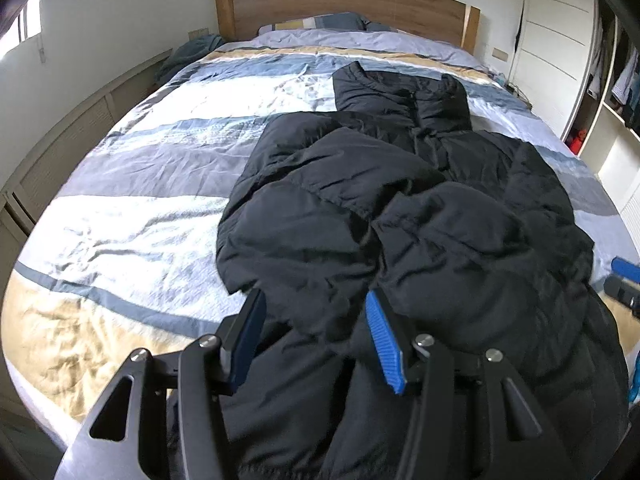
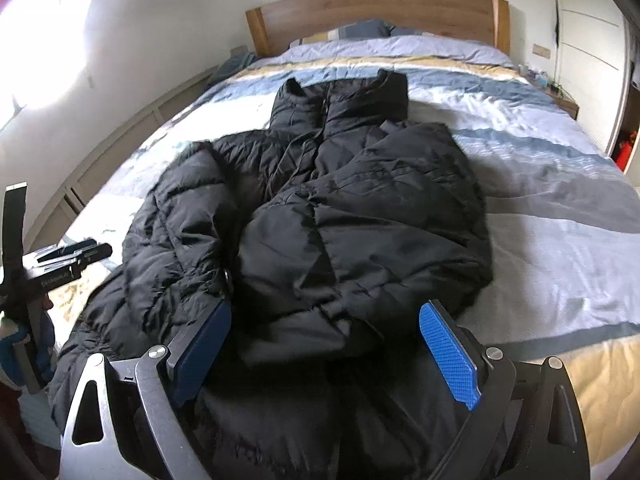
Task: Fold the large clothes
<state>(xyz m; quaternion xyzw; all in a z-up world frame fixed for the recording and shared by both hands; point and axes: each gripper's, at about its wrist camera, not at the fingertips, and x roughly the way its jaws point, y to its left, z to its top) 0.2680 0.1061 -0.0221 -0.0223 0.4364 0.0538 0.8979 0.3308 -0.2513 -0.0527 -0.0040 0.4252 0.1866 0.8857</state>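
Note:
A black puffer jacket (image 1: pixel 360 208) (image 2: pixel 352 216) lies front-up on the bed, its collar toward the headboard and both sleeves folded in across the chest. My left gripper (image 1: pixel 314 296) hovers over the jacket's lower left part, near the hem. Its jaws stand apart, and the fabric lies under and between them without being pinched. My right gripper (image 2: pixel 327 306) is wide open over the lower right part, its blue pads (image 2: pixel 450 356) clear of the cloth. Each gripper shows at the edge of the other's view: the right gripper (image 1: pixel 622 276) and the left gripper (image 2: pixel 80 252).
The bed carries a striped blue, white and tan duvet (image 1: pixel 140 208) (image 2: pixel 560 200). Pillows (image 1: pixel 320 24) lie against a wooden headboard (image 2: pixel 380 8). A low cabinet (image 1: pixel 60 152) runs along the left side of the bed, and a white wardrobe (image 1: pixel 556 40) with open shelves stands to the right.

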